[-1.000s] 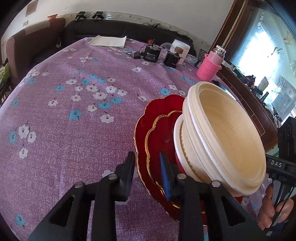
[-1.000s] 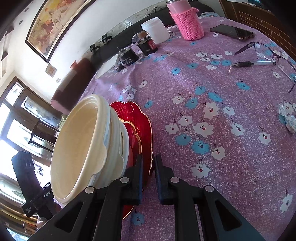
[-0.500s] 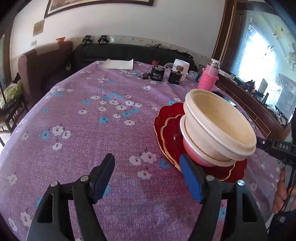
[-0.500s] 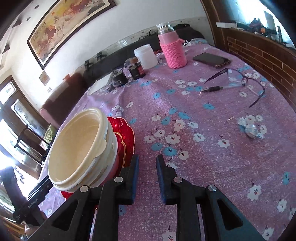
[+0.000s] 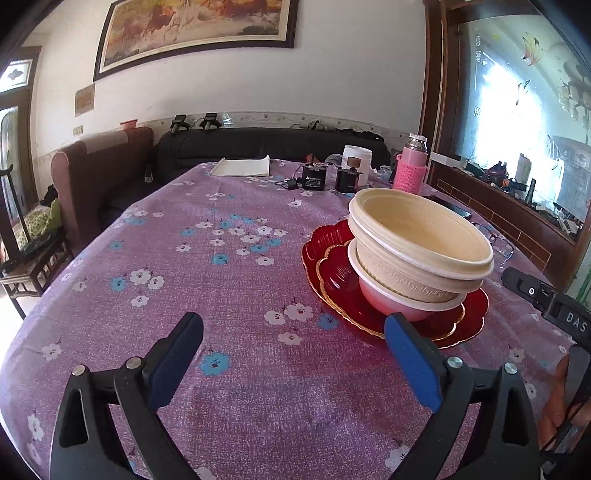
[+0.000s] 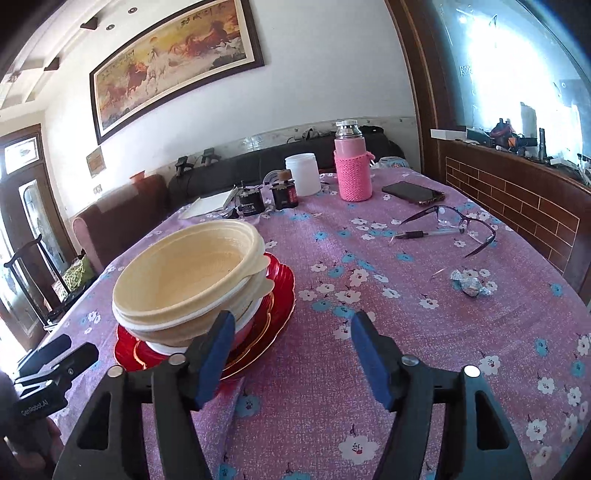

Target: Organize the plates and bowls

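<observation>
Two plates (image 5: 334,275) — half hidden under bowls (image 5: 419,243)

"DAS" on the right gripper (image 5: 546,299); "GenRobot.AI" on the left gripper (image 6: 48,384).

You face a white wall (image 5: 332,74) hung with a wide framed painting of horses (image 5: 195,33). Below it a black sofa (image 5: 258,144) runs behind the table, whose purple flowered cloth (image 5: 147,240) fills your foreground. A brown armchair (image 5: 99,166) stands at your left, near a dark wooden door (image 6: 26,221). Bright daylight pours through the large window (image 5: 517,122) on your right, above a brick-patterned ledge (image 6: 517,199).
</observation>
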Demonstrator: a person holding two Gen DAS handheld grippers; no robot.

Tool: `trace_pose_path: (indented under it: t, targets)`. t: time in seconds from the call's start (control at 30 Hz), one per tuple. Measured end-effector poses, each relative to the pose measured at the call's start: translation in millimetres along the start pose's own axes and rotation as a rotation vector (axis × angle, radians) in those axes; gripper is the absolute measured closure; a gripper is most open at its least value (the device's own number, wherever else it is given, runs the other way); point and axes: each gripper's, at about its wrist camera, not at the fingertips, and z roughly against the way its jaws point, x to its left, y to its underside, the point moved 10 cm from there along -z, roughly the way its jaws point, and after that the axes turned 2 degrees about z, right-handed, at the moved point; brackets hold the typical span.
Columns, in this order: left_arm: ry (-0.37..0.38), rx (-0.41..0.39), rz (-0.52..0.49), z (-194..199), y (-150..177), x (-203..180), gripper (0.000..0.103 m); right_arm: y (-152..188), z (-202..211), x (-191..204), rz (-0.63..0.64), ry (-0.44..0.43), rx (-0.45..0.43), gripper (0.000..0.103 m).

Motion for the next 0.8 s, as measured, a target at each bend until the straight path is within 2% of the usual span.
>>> trace_pose_path:
  t: [0.1, 0.17, 0.37, 0.47, 0.63, 0.8]
  targets:
    - [-0.052, -0.018, -0.044, 2.7, -3.9, -2.9, 0.000, 2.3, 2.1, -0.3, 0.009, 0.006, -0.017, 0.025]
    - [-0.060, -0.026, -0.059, 3.9, -6.1, -6.7, 0.000, 1.6, 2.0, 0.8, 0.012, -0.004, -0.021, 0.014]
    - [-0.094, -0.012, -0.062, 2.1, -9.2, -7.9, 0.000, 4.9, 2.8, 4.2, 0.022, -0.004, -0.018, 0.012]
    - [-0.086, 0.003, -0.071, -0.4, -6.1, -8.6, 0.000, 5.6, 1.1, 4.3, 0.021, -0.013, -0.012, 0.012]
    - [-0.130, 0.072, -0.069, -9.4, 2.3, -1.9, 0.000, 7.8, -0.6, 6.8, 0.033, -0.016, 0.002, 0.012]
    - [-0.116, 0.138, -0.001, -13.1, 9.2, 8.8, 0.000, 8.4, -2.6, 6.4, 0.032, -0.011, 0.013, 0.012]
